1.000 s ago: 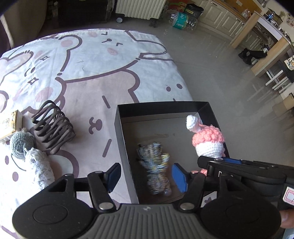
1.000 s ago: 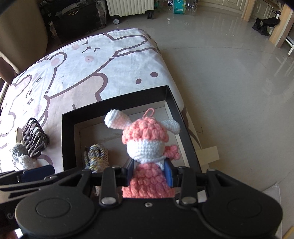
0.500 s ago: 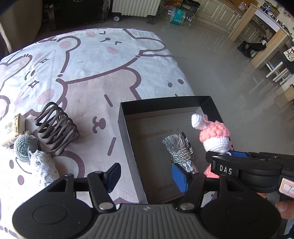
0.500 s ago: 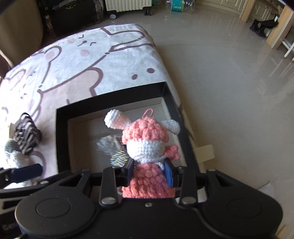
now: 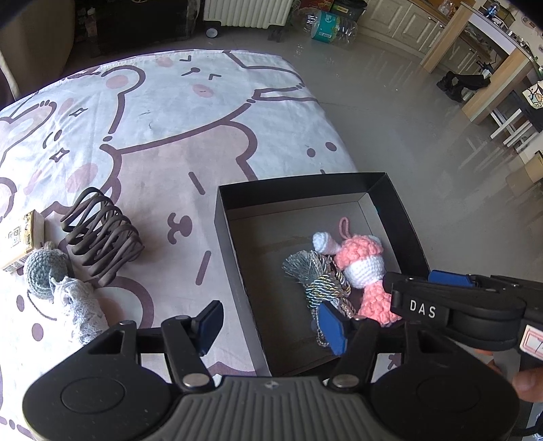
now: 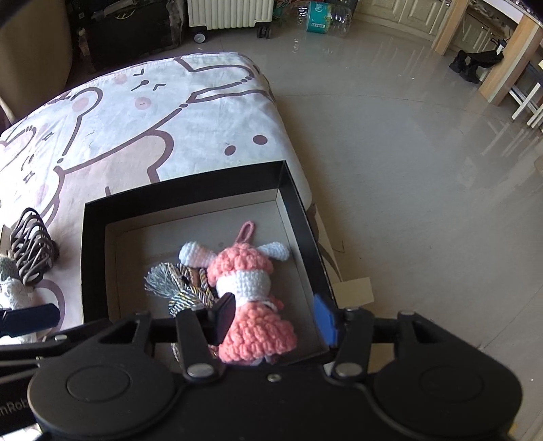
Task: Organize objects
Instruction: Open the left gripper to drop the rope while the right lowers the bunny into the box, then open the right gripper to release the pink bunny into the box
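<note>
My right gripper (image 6: pixel 275 319) is opening, pads off the pink crochet doll (image 6: pixel 251 295) lying lengthwise in the black box (image 6: pixel 183 190), head toward its far wall; left gripper (image 5: pixel 271 322) gapes empty

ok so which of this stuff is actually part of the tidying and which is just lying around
Part of the job:
- black box
- pink crochet doll, lying in the box
- tasselled cord, in the box beside the doll
- dark wire coil, on the bedspread
- grey crochet piece
- small cardboard packet

Just lying about:
- radiator
- plastic bottles on the floor
- wooden table
</note>
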Tool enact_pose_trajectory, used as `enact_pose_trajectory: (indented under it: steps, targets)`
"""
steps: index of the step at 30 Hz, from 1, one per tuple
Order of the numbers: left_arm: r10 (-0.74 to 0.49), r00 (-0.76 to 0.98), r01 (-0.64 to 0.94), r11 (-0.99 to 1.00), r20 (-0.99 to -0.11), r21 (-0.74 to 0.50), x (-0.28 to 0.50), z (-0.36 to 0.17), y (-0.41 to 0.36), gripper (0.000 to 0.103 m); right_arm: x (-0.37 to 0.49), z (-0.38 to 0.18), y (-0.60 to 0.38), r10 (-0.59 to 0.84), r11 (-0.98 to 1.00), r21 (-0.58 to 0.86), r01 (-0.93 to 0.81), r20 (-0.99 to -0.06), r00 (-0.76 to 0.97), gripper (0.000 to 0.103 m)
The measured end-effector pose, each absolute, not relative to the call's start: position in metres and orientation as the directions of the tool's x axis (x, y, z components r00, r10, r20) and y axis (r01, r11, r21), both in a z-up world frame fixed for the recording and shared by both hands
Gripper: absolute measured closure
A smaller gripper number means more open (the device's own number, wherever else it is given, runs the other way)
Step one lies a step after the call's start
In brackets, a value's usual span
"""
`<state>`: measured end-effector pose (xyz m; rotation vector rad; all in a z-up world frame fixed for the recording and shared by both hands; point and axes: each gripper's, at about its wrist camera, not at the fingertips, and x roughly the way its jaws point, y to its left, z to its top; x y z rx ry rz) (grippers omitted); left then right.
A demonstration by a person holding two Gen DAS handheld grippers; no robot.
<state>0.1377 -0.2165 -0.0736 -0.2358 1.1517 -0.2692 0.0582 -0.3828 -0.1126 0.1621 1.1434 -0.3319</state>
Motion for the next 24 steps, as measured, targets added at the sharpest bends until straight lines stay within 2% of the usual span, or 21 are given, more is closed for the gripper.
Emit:
enact_pose_trajectory:
  steps: [3,6,8,10,13,17,24]
  targets:
    - [-0.326,0.379,0.089,0.944,-0.866,-0.317,0.137,-0.073,-0.217,0.040,0.056,-0.112,-0.384,-0.172,0.939,-0.038,0.342,-0.913,0.370,0.053]
    - [-0.326,0.381,0.089,0.944,-0.865,-0.317,0.137,-0.072,-0.217,0.040,0.054,-0.112,-0.388,-0.171,0.933,-0.032,0.358,-0.916,0.362,0.059]
    - [-0.326,0.380,0.089,0.944,-0.865,-0.317,0.137,-0.072,-0.217,0.040,0.053,-0.111,-0.391,-0.145,0.929,0.001,0.370,-0.918,0.368,0.075]
    - [-0.325,0.379,0.089,0.945,-0.866,-0.316,0.137,-0.072,-0.217,0.040,0.051,-0.109,-0.395,-0.095,0.924,0.061,0.378,-0.920,0.379,0.079]
    - [-0.325,0.376,0.089,0.945,-0.868,-0.316,0.138,-0.072,-0.216,0.040,0.054,-0.114,-0.390,-0.036,0.926,0.102,0.362,-0.934,0.355,0.079]
    - [-0.322,0.372,0.097,0.946,-0.871,-0.308,0.138,-0.073,-0.214,0.040,0.056,-0.128,-0.374,-0.074,0.954,0.017,0.299,-0.954,0.291,0.079]
    - [-0.312,0.367,0.100,0.950,-0.876,-0.297,0.138,-0.072,-0.216,0.040,0.055,-0.124,-0.377,-0.061,0.947,0.039,0.319,-0.953,0.298,0.079]
